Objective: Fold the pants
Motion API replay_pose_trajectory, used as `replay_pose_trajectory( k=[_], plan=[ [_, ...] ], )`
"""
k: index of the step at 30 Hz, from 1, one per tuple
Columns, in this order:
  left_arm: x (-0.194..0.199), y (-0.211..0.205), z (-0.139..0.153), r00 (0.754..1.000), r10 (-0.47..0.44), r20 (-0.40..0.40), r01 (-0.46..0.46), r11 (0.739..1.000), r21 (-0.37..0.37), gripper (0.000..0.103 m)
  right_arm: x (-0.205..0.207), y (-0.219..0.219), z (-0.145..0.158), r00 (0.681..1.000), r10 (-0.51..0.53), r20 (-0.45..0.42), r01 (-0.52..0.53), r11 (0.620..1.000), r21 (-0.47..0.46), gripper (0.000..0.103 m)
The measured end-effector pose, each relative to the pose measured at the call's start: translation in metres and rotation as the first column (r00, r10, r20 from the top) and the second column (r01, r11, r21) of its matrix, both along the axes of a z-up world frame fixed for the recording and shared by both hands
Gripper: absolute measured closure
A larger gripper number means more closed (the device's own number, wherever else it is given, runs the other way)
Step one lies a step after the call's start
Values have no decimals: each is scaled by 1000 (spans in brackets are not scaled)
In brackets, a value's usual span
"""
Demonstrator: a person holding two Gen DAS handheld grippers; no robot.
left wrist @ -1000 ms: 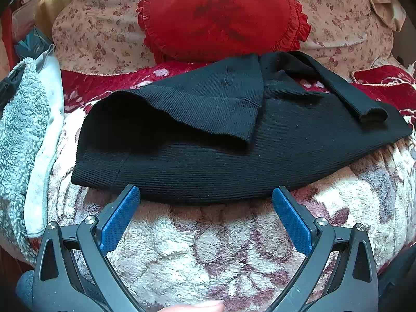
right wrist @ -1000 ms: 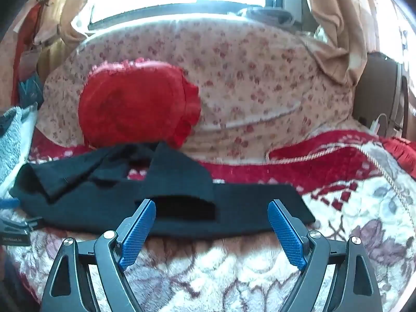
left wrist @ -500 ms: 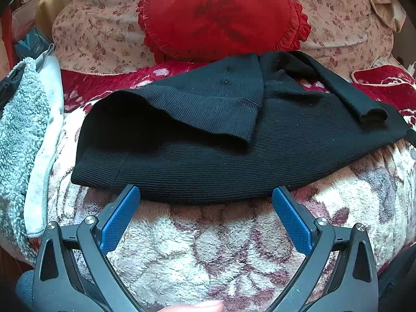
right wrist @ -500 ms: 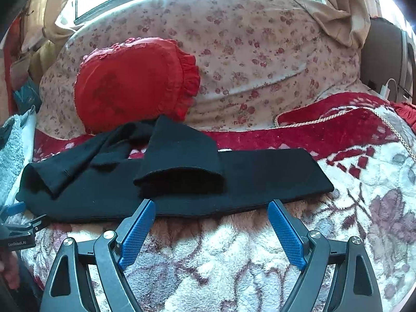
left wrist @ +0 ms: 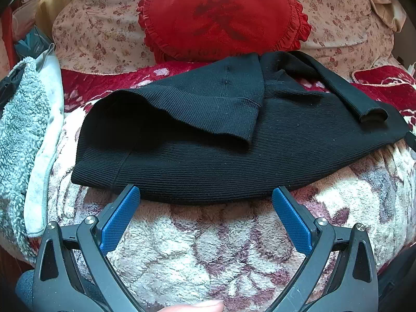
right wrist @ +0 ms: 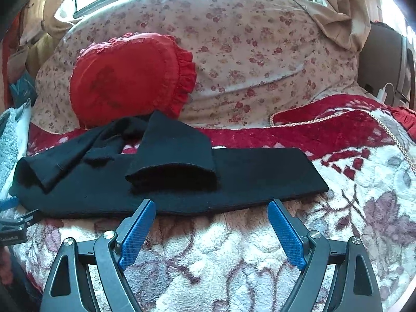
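Note:
Black ribbed pants [left wrist: 208, 161] lie across a fluffy floral blanket [left wrist: 195, 247], the waist end at the left with a flap folded over it. One leg [right wrist: 260, 176] stretches flat to the right; the other leg [right wrist: 174, 153] is doubled back over it, its open cuff facing me. My left gripper [left wrist: 205, 195] stands open at the near hem of the waist end, nothing between its blue pads. My right gripper [right wrist: 212, 205] is open too, its tips at the near edge of the flat leg. The left gripper's tip [right wrist: 10, 202] shows at the far left of the right wrist view.
A red heart-shaped cushion [left wrist: 223, 18] leans on a floral pillow [right wrist: 260, 52] behind the pants. A grey-white fleece garment [left wrist: 23, 143] lies at the left edge. A red blanket [right wrist: 325, 130] with cord trim covers the back right. A thumb tip [left wrist: 195, 306] shows at the bottom.
The right gripper has come down and forward toward the near edge of the pants' leg. The left gripper and the pants have stayed still.

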State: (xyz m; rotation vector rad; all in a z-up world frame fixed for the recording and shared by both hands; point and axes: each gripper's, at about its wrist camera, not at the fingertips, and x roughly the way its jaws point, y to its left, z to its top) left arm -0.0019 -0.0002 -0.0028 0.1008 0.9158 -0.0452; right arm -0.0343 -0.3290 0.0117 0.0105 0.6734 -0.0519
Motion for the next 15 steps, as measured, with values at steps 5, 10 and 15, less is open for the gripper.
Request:
replay_pose_trajectory(
  k=[5, 10, 15],
  plan=[
    [0, 0, 0, 1000, 0, 0, 0, 1000, 0, 1, -1, -1, 1, 1000, -8, 10, 8, 1000, -6, 16],
    [0, 1, -1, 1000, -1, 1, 1, 1000, -3, 1, 0, -2, 1, 1000, -18, 7, 18, 1000, -3, 16],
    [-1, 0, -5, 1000, -6, -2, 6, 1000, 2, 1, 0, -2, 1, 1000, -21, 9, 21, 1000, -6, 16]
  ],
)
